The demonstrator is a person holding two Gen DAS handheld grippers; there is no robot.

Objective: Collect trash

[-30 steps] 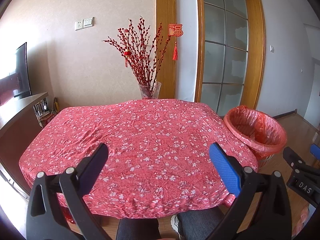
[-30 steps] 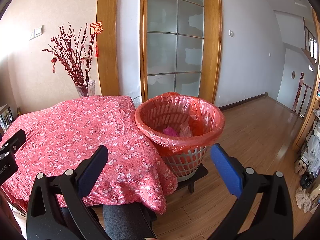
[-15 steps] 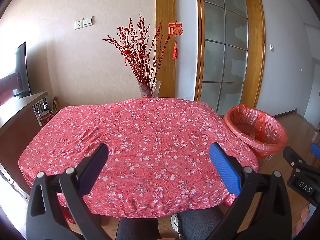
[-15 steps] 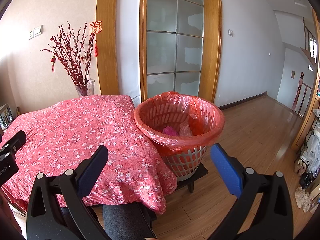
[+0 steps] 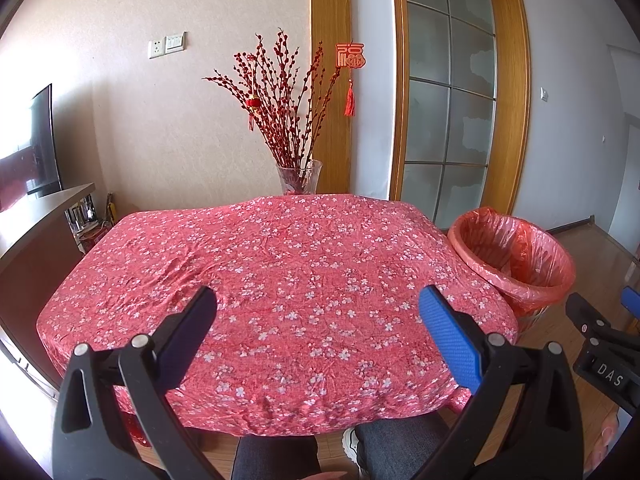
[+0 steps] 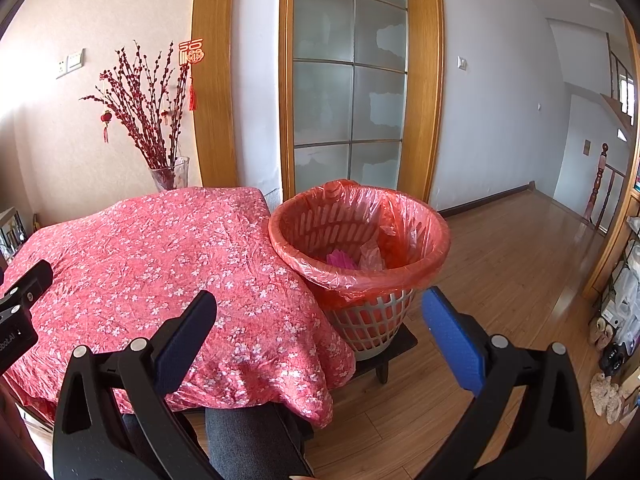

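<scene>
Almost nothing has moved since the earlier frames: both cameras sit only a little lower, so the worktop [image 5: 304, 264] with its red flowered cloth appears slightly higher in both views. The left tongs [image 5: 318, 320] hang over the near edge of the worktop with the two fingers spread wide, holding nothing. The right tongs [image 6: 320, 320] are also spread wide and empty, above the right corner of the cloth.

The waste basket [image 6: 372, 320], lined with a red plastic bag [image 6: 400, 216], stands on a low dark stool [image 6: 394, 350] just beside the right side of the worktop, ahead of the right tongs and between their fingers in that view. Pink trash [image 6: 340, 258] and a pale crumpled piece lie inside it. A glass vase with red branches [image 5: 298, 176] stands behind the far edge of the worktop.
</scene>
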